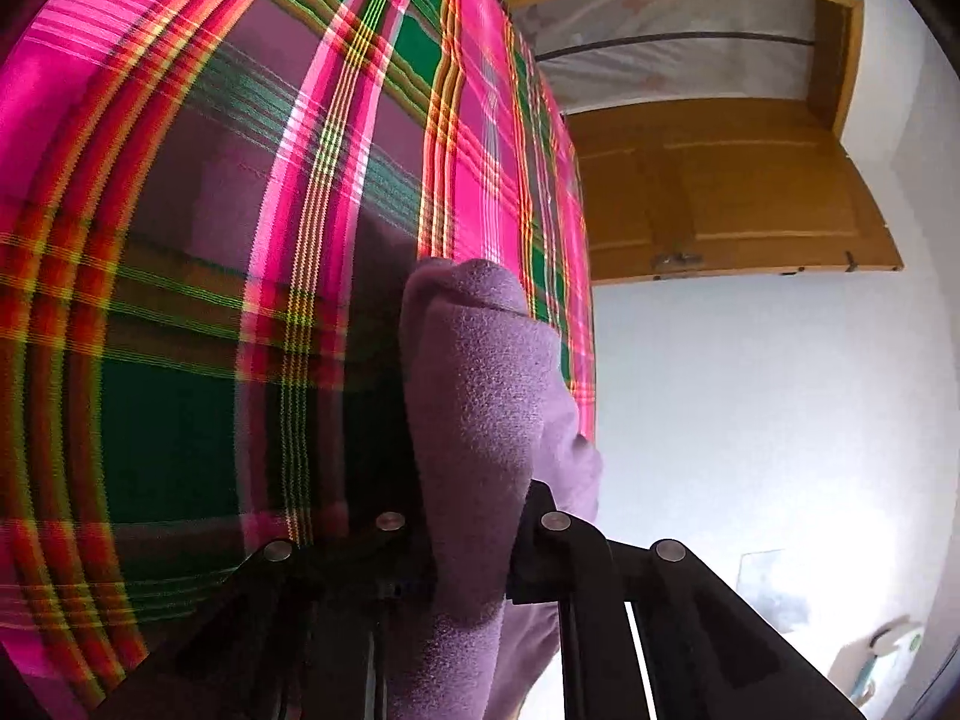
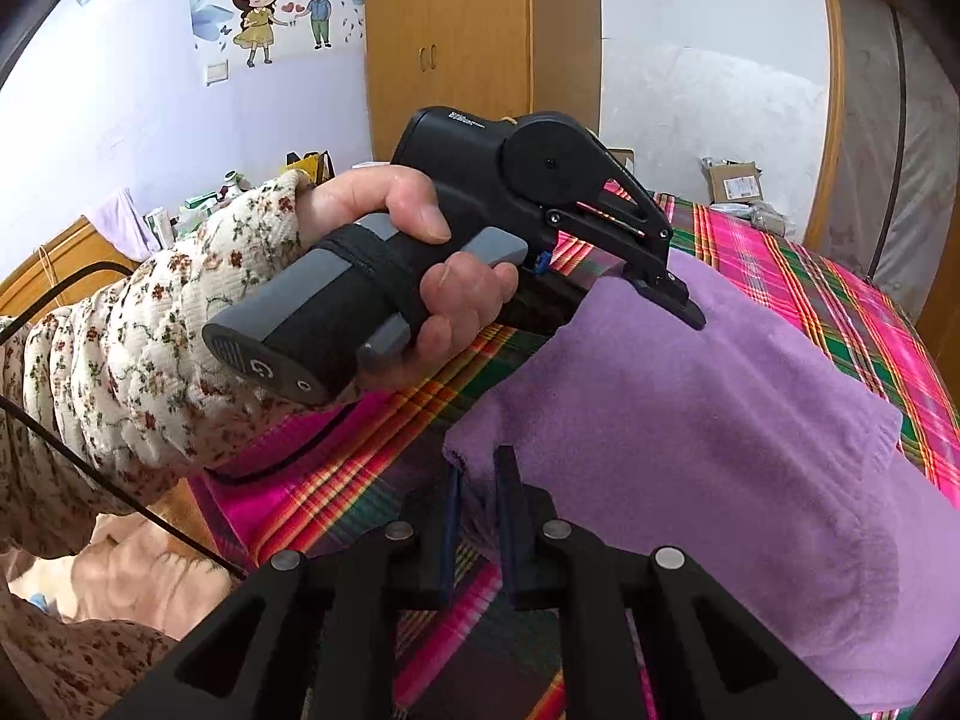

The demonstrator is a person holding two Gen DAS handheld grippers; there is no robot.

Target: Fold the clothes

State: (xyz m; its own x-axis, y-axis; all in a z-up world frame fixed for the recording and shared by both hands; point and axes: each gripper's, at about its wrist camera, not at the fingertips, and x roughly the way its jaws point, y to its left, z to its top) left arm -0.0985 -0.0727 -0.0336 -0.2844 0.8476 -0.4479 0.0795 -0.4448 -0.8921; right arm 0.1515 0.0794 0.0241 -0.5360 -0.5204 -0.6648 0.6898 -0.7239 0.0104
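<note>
A purple fleece garment lies on a bed covered with a pink, green and red plaid spread. In the left wrist view my left gripper is shut on a bunched fold of the purple garment, with the plaid spread filling the view behind it. The right wrist view shows the left gripper, held by a hand in a floral sleeve, clamped on the garment's far edge. My right gripper is shut on the garment's near corner.
A wooden door stands open beyond the bed's edge. A wooden wardrobe is against the far wall, with cardboard boxes past the bed. A headboard shelf with bottles is at the left. A black cable trails under the sleeve.
</note>
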